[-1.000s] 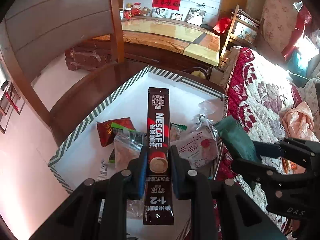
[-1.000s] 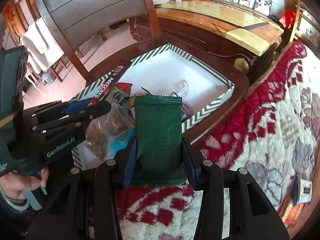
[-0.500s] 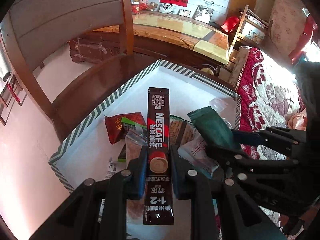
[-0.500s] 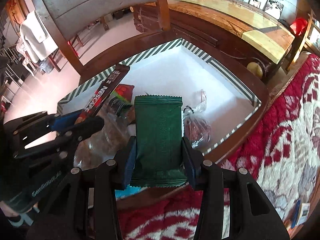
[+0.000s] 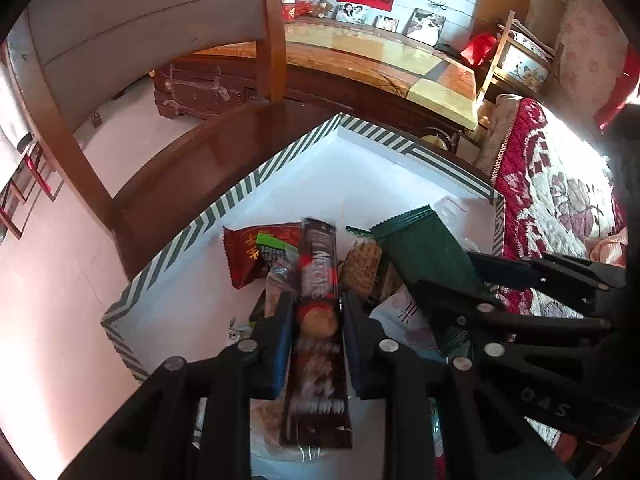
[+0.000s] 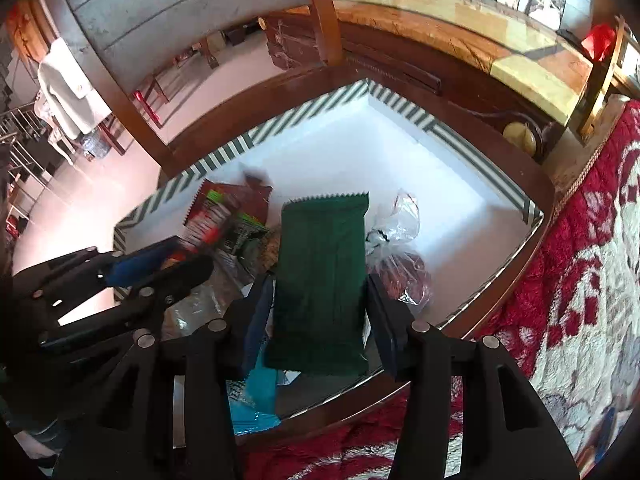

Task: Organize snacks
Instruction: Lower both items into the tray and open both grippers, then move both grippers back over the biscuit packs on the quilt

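Note:
A dark Nescafe coffee stick (image 5: pixel 318 280), blurred, lies between the jaws of my left gripper (image 5: pixel 316 300). Those jaws are opening and the pads stand just off its sides. My right gripper (image 6: pixel 320 280) has a dark green snack packet (image 6: pixel 320 264) between its jaws, which are also opening, with a thin gap at each pad. Both grippers hang over the near corner of a white box with a green-striped rim (image 5: pixel 256 184), above a pile of snacks. The right gripper (image 5: pixel 460 272) and green packet (image 5: pixel 420 248) sit beside the left one.
In the box lie a red packet (image 5: pixel 244 252), a clear bag of reddish snacks (image 6: pixel 400 272), a teal packet (image 6: pixel 256 400) and several more. The box rests on a wooden chair seat (image 5: pixel 168 184). A red floral quilt (image 6: pixel 580 280) borders the right.
Both grippers moved in over the box's snack pile. Both pairs of jaws widened slightly; the coffee stick went blurry and slipped lower between the left pads.

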`<state>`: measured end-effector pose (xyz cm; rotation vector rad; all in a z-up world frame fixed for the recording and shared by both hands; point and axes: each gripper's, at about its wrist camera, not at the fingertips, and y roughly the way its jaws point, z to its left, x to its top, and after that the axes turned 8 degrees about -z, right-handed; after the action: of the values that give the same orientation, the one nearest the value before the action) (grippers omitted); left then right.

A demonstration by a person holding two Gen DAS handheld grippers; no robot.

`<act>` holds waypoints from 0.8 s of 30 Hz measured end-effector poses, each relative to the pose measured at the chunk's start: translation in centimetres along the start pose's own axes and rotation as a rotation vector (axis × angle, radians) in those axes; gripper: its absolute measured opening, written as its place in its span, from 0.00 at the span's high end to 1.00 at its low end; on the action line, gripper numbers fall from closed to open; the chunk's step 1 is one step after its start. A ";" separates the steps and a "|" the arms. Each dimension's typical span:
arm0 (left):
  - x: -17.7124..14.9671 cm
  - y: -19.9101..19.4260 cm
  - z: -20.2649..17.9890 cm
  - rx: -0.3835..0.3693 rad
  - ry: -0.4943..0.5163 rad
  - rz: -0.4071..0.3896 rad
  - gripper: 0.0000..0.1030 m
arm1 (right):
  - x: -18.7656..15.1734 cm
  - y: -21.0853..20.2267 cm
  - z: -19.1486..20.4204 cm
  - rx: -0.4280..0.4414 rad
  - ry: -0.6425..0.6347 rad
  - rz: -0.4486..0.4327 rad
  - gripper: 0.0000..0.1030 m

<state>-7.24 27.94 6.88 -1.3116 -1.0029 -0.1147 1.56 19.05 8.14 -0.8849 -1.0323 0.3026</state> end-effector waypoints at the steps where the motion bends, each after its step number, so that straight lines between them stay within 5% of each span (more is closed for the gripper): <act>1: 0.0 0.0 0.1 0.008 -0.003 0.001 0.64 | 0.0 -0.1 0.1 -0.005 -0.004 -0.003 0.55; 4: 0.0 -0.3 0.7 0.019 -0.025 -0.007 0.45 | 0.1 -1.0 0.0 -0.007 0.005 -0.021 0.55; 10: 0.2 -1.5 0.1 0.029 -0.007 -0.039 0.28 | -0.5 -3.0 -0.5 0.003 0.039 -0.047 0.55; 24: -0.7 -4.2 -4.9 -0.017 0.088 -0.095 0.16 | -5.2 -8.3 -3.3 -0.044 0.123 -0.121 0.55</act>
<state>-7.45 22.20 9.96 -1.2641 -0.9906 -0.2521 0.25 9.11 10.53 -0.8660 -0.9768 0.1225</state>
